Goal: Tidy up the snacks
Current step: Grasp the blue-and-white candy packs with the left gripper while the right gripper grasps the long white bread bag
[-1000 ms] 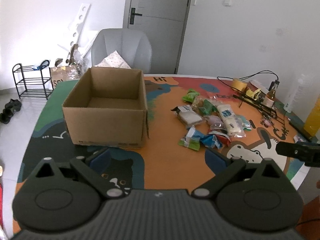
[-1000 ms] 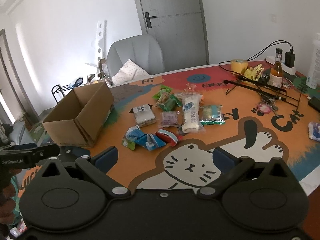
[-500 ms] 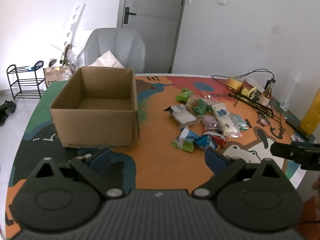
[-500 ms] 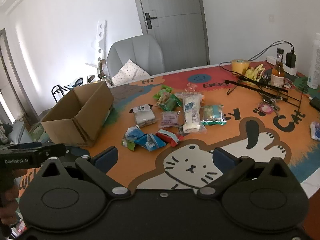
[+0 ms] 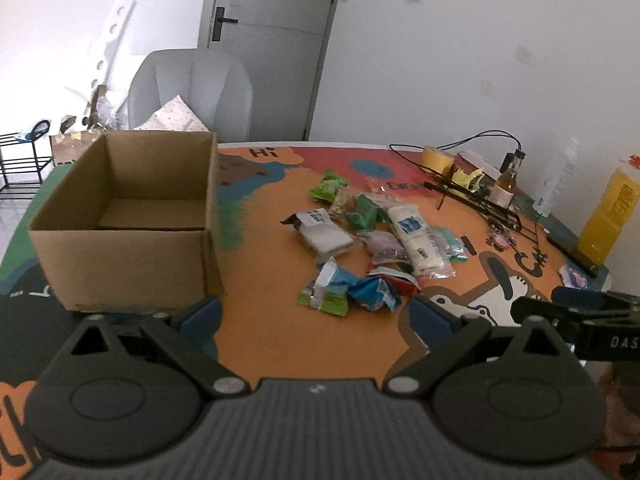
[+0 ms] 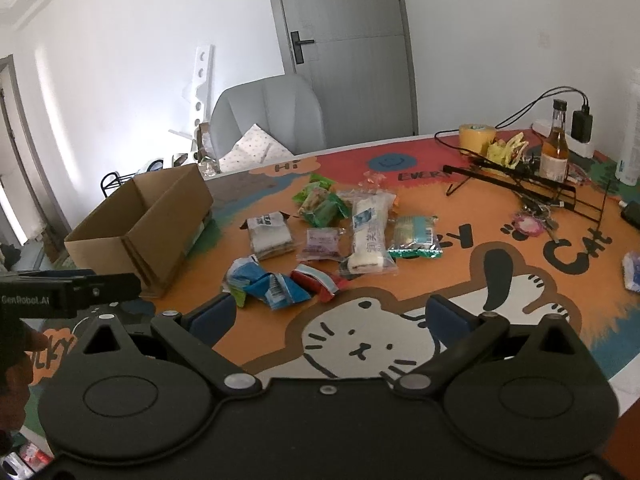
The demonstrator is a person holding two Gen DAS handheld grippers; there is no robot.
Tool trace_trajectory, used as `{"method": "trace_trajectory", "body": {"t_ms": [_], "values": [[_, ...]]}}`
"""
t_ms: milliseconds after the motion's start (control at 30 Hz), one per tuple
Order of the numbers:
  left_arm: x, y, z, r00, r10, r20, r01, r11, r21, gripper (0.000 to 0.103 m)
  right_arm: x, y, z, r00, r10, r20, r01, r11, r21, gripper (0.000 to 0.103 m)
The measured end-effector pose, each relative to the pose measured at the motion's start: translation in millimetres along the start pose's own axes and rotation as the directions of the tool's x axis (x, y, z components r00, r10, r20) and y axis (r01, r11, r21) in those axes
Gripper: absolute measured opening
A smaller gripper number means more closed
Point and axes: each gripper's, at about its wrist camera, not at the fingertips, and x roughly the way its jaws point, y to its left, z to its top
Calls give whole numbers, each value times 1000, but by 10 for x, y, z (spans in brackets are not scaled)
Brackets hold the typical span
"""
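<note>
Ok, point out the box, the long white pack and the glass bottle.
Box [image 5: 120, 264]: left wrist view, front wall.
Long white pack [image 6: 370, 236]: right wrist view, middle of wrapper.
Glass bottle [image 6: 554, 156]: right wrist view, body.

Wrapped snacks [image 6: 320, 240] lie scattered beside empty open cardboard box [image 5: 128, 216].

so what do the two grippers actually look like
Both match: matte black bodies with two round discs, angled black linkage arms with silver pivot pins, and blue pads on the fingers. The left gripper has a ribbed grey centre; from the side it shows white "GenRobot.AI" lettering. The right gripper looks alike.
</note>
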Motion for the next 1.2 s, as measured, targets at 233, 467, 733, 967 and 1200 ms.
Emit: {"method": "trace_trajectory", "body": {"t_ms": [233,467,733,967,1200], "values": [[242,-69,30,999,-30,-22,30,1000,5,97,122,-116,3,999,37,-6,-37,999,21,101],[534,-75,87,997,-39,-62,39,999,2,79,353,-242,25,996,73,-56,-69,995,73,78],[873,-44,165,994,-29,-102,31,999,9,67,626,-381,132,993,79,-90,-68,991,117,69],[1127,-32,222,991,-25,-133,27,1000,8,59,848,-464,271,994,42,-98,-29,992,125,68],[1294,2,255,988,-17,-155,18,1000,5,55,1096,-470,337,993,13,-115,-1,994,110,66]]}}
